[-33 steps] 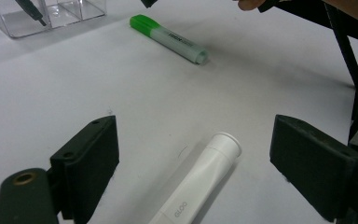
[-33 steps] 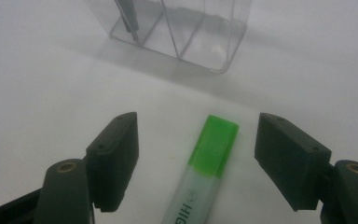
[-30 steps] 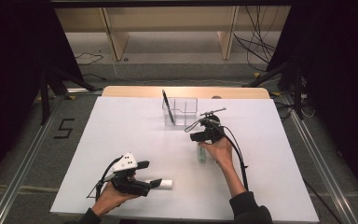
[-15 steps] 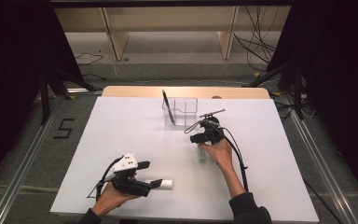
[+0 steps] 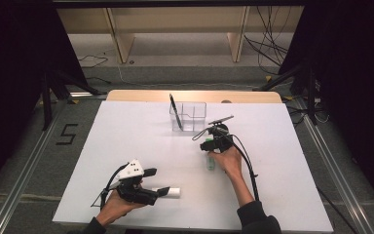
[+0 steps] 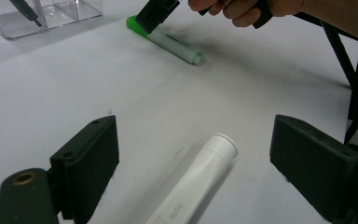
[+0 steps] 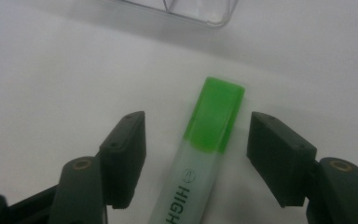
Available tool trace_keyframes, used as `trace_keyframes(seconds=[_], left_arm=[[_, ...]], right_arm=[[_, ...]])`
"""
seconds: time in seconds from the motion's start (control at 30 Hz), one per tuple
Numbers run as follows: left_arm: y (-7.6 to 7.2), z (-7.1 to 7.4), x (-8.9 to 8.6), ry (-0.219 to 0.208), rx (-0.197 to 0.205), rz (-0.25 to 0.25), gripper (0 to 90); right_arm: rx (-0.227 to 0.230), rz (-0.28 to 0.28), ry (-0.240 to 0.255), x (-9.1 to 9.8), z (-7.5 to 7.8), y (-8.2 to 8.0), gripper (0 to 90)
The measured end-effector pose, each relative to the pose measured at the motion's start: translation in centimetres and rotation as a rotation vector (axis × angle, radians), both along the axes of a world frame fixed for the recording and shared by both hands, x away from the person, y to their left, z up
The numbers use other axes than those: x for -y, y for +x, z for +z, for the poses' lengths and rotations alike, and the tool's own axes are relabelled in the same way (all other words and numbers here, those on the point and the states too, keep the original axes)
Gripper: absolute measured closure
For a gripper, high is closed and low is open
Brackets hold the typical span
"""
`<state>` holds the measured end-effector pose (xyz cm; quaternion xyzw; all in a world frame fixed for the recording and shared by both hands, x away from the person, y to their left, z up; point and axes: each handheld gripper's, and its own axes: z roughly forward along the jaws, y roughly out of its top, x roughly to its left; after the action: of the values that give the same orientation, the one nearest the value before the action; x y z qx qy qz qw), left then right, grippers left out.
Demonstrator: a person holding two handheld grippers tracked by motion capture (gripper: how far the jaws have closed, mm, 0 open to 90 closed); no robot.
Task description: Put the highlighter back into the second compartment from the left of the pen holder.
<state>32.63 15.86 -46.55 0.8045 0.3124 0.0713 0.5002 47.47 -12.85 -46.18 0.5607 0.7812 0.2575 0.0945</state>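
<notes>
Highlighter (image 7: 200,154) flat between closing right claw (image 7: 196,154), untouched, black pen (image 5: 175,111) leaning in clear organizer (image 5: 195,117), left claw (image 6: 193,158) wide open

I see the right tool (image 5: 210,147) positioned over the green highlighter (image 5: 211,162) on the white counter (image 5: 282,185). The left tool (image 5: 161,192) rests beside a white glue stick (image 5: 173,192). The clear organizer (image 5: 189,116) holds a black pen (image 5: 175,111).
</notes>
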Motion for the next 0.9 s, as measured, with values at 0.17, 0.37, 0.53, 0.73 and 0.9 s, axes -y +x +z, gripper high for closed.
trace_keyframes(seconds=[0.17,0.37,0.53,0.73,0.9], left_arm=[[-0.1,0.0,0.1,0.002,0.002,-0.005,15.2],[-0.3,0.0,0.2,0.006,0.006,-0.013,15.2],[-0.3,0.0,0.3,0.011,0.007,-0.018,15.2],[-0.3,-0.1,0.3,0.011,0.006,-0.016,15.2],[-0.3,0.0,0.3,0.01,0.006,-0.016,15.2]], right_arm=[[-0.011,-0.001,-0.008,-0.6,-0.5,0.1,43.4],[-0.01,-0.016,-0.048,-0.8,-0.7,0.0,49.0],[-0.003,-0.039,-0.069,-1.0,-0.7,-0.1,53.5],[0.011,-0.038,-0.097,-1.1,-0.8,-0.1,57.6],[0.015,-0.043,-0.108,-1.3,-0.8,-0.2,58.3]])
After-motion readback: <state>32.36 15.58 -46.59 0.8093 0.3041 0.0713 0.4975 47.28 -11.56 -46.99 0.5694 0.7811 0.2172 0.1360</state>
